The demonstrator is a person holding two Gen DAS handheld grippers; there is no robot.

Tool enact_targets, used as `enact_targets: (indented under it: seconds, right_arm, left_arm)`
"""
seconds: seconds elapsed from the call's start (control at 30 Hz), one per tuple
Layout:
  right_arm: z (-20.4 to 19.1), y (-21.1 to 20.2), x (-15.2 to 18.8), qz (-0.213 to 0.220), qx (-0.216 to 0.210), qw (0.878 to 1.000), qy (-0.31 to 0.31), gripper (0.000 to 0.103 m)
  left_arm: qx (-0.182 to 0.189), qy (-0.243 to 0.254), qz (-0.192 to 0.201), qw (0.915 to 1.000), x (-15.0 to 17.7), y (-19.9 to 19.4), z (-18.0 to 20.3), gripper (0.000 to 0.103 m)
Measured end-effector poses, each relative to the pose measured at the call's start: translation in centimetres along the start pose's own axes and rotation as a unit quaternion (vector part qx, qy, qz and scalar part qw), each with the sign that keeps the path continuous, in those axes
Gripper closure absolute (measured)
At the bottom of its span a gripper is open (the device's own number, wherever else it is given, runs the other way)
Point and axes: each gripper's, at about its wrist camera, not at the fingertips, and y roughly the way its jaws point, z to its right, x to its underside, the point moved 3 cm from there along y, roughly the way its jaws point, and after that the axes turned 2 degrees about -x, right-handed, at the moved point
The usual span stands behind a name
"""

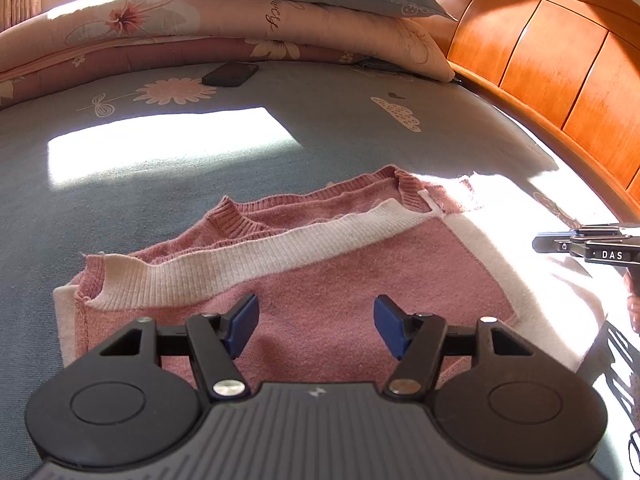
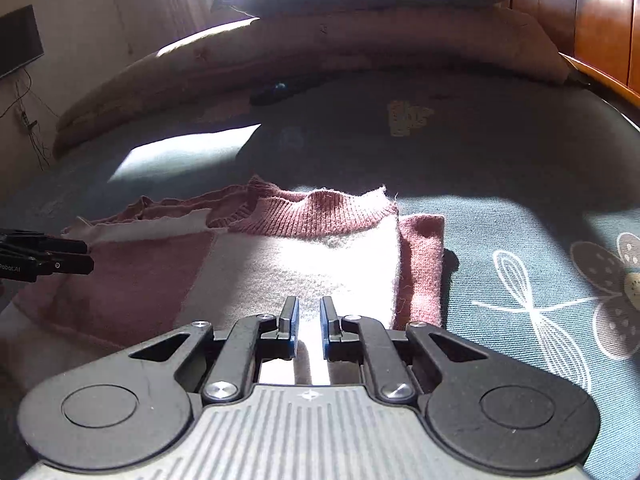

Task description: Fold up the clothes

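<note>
The pink and white sweater (image 1: 320,264) lay folded on the bed (image 1: 168,184), mid-frame in both views, so neither claw needed a hold. Left claw (image 1: 316,322) hung spread apart above it; right claw (image 2: 309,322) was nearly together, gripping nothing.

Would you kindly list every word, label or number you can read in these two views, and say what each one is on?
"DAS": white letters on the right gripper, at the right edge of the left wrist view.
"Robot.AI", first letter cut off: on the left gripper, in the right wrist view.
Cursive script on the pink quilt: not legible.
Nothing else.
</note>
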Motion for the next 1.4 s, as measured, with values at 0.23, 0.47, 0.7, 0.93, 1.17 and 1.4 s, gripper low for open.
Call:
enact_targets:
  seconds: [0.23,0.47,0.7,0.93,1.17,1.4]
  right_arm:
    - [-0.9,-6.2,3.6,0.028,-0.044,0.996,0.074,0.085]
    - [0.7,-7.4,8.0,0.027,-0.090,0.980,0.176,0.085]
    - [1.7,-6.7,9.9,0.022,-0.053,0.976,0.208,0.094]
    - [1.4,-7.2,8.0,0.054,-0.034,0.978,0.198,0.085]
    - [2.6,-8.4,9.3,0.070,-0.048,0.974,0.210,0.080]
    - [1.9,-8.8,9.4,0.069,-0.068,0.990,0.099,0.041]
  left_arm:
    - [-0.047,-0.007,0.020,0.9987,4.5,-5.4,1.3,0.029]
    - [-0.043,-0.040,0.028,0.9978,8.7,-7.5,0.9,0.027]
    - [-0.072,-0.056,0.010,0.9958,11.4,-7.2,-1.0,0.027]
    - [-0.079,-0.076,0.017,0.9938,11.3,-7.6,-1.4,0.026]
    - [-0.088,-0.045,-0.006,0.9951,9.5,-7.9,0.5,0.026]
    - [0.077,-0.103,-0.021,0.9914,3.6,-6.6,7.2,0.021]
